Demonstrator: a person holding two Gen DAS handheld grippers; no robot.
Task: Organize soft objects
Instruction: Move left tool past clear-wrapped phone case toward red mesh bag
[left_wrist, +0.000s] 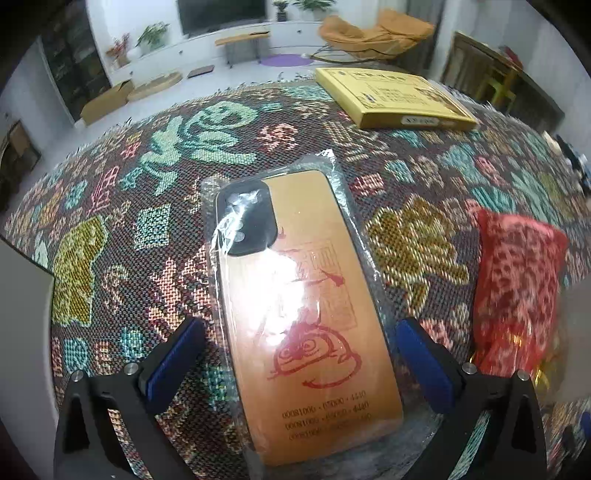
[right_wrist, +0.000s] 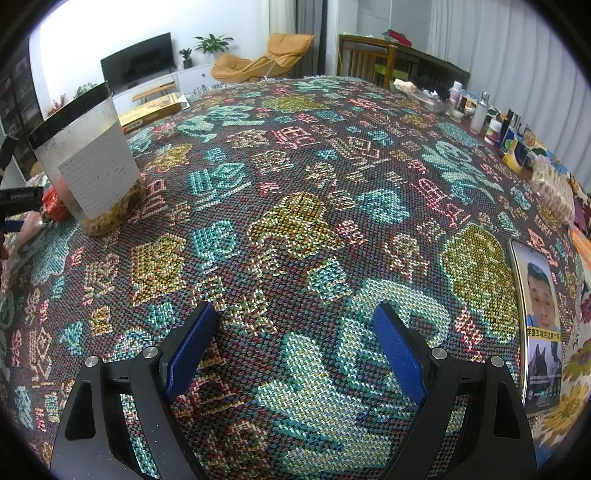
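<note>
Left view only: flat orange phone case (left_wrist: 310, 314) in glossy wrap, between spread left gripper (left_wrist: 299, 350).
Right view only: right gripper (right_wrist: 295, 343) spread over bare woven cloth (right_wrist: 295, 177); clear jar (right_wrist: 88, 162).

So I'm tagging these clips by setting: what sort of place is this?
Most likely a home living room: a television on a low white cabinet, an orange lounge chair and houseplants stand behind the cloth-covered table.

Both the left gripper (left_wrist: 299, 354) and right gripper (right_wrist: 295, 343) point steeply downward, jaws wide apart.
</note>
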